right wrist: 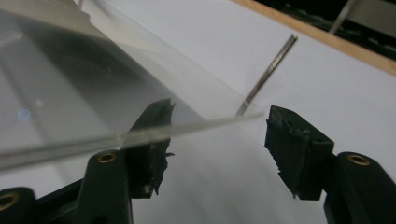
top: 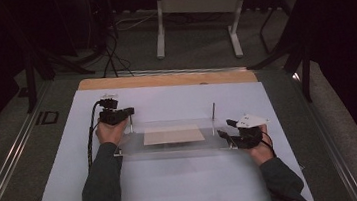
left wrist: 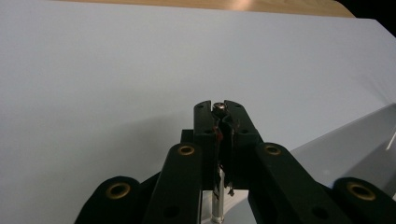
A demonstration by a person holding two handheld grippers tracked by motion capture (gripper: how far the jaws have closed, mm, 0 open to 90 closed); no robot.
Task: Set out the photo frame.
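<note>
A clear plastic plate (top: pixel 171 149) lies raised above the white table cover, with a tan sheet (top: pixel 173 136) at its middle. My left gripper (top: pixel 127 115) is at the plate's far left corner, and in the left gripper view it (left wrist: pixel 218 112) is shut on a thin upright metal post (left wrist: pixel 215 205). At the plate's right end my right gripper (top: pixel 225 128) stands open. In the right gripper view the plate (right wrist: pixel 93 84) has its near edge and corner between the open jaws of the right gripper (right wrist: pixel 219 114), crossing in front of the left one. A bare metal rod (right wrist: pixel 271 70) rises just beyond that corner.
The white cover (top: pixel 176 196) spreads over a wooden table (top: pixel 164 78). Beyond the table stands a white table frame (top: pixel 196 3) on grey floor, with dark stands and cables (top: pixel 111 57) at the left.
</note>
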